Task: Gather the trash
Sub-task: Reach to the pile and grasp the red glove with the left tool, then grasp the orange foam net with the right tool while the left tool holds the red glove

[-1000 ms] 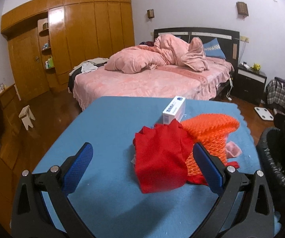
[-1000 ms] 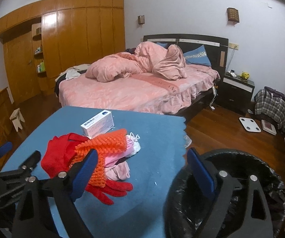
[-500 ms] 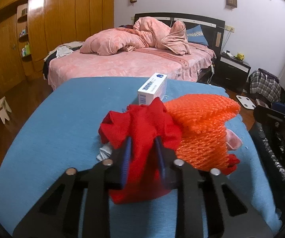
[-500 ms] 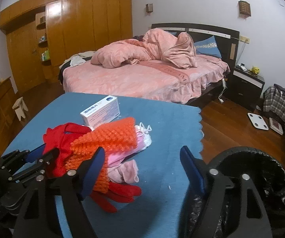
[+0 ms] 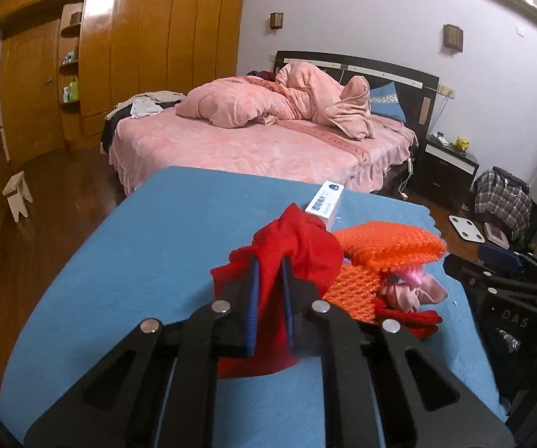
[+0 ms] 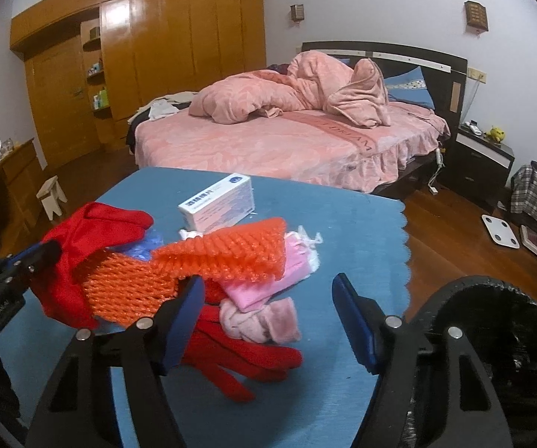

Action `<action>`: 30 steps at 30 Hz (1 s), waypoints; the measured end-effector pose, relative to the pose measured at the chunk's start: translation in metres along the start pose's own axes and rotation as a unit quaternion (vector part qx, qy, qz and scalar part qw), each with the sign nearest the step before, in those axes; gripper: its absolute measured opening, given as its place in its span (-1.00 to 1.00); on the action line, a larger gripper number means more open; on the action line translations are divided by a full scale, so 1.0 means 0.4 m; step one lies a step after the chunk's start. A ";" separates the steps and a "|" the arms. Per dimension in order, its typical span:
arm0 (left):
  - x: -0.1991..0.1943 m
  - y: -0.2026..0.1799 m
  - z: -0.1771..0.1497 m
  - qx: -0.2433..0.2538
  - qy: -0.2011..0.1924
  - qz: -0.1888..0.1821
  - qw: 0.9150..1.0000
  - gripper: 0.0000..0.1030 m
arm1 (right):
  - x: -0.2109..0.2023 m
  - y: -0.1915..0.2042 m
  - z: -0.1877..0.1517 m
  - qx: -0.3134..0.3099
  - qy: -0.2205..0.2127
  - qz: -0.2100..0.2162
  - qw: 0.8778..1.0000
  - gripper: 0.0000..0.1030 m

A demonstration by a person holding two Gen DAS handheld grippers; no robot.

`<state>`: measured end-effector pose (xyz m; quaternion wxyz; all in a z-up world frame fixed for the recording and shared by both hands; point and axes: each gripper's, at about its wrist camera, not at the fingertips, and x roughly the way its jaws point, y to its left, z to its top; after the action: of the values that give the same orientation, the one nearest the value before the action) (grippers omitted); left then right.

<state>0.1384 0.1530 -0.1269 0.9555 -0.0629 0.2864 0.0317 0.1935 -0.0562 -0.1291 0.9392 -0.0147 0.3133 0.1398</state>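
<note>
A heap of trash lies on the blue table (image 5: 149, 246). My left gripper (image 5: 269, 261) is shut on a red cloth (image 5: 302, 246), pinched between its blue pads; the cloth also shows in the right wrist view (image 6: 81, 246). Beside it lie orange foam netting (image 5: 387, 242) (image 6: 216, 257), pink fabric (image 6: 264, 321), a red glove (image 6: 246, 362) and a white box (image 6: 218, 201). My right gripper (image 6: 268, 317) is open, over the pink fabric and glove. A black-lined trash bin (image 6: 499, 336) stands at the table's right edge.
A pink bed (image 6: 287, 142) fills the room behind the table. A wooden wardrobe (image 5: 137, 56) lines the far left wall. A black nightstand (image 6: 481, 156), a white scale (image 6: 499, 229) and a plaid bag (image 6: 533, 194) stand on the wooden floor at right.
My left gripper moved in and closed on the red cloth, then lifted it slightly. My right gripper drew nearer the heap, staying open.
</note>
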 end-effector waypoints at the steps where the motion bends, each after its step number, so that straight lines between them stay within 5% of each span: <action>1: 0.004 0.003 -0.006 0.001 0.007 0.001 1.000 -0.79 | 0.003 0.007 0.000 -0.002 0.001 0.001 1.000 0.35; 7: 0.042 0.023 -0.027 -0.002 0.043 0.010 0.999 -0.61 | 0.033 0.026 -0.002 -0.012 0.011 -0.004 1.000 0.42; 9: 0.040 0.033 -0.022 -0.004 0.039 0.013 0.999 -0.37 | 0.045 0.022 0.004 -0.005 0.013 -0.006 1.000 0.45; 17: 0.071 0.036 -0.001 -0.004 0.041 0.006 0.999 -0.34 | 0.089 0.017 0.053 0.010 0.010 0.004 1.000 0.48; 21: 0.094 0.034 -0.008 -0.007 0.055 0.003 0.998 0.04 | 0.140 0.022 0.054 0.007 0.040 0.004 0.999 0.48; 23: 0.102 0.033 -0.014 -0.004 0.061 0.005 0.998 0.06 | 0.160 0.027 0.039 0.004 0.059 0.010 0.998 0.34; 25: 0.107 0.033 -0.022 -0.005 0.068 0.005 0.998 0.04 | 0.169 0.031 0.024 0.001 0.072 0.029 0.997 -0.04; 27: 0.109 0.037 -0.028 -0.008 0.074 0.004 0.997 -0.43 | 0.165 0.039 0.015 -0.007 0.077 0.048 0.996 -0.25; 30: 0.104 0.041 -0.025 -0.011 0.073 -0.008 0.997 -0.84 | 0.136 0.048 0.017 -0.014 0.062 0.062 0.996 -0.44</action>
<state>0.1662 0.1688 -0.1596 0.9315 -0.0779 0.3545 0.0222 0.2340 -0.0233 -0.1546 0.9073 -0.0172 0.3690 0.2009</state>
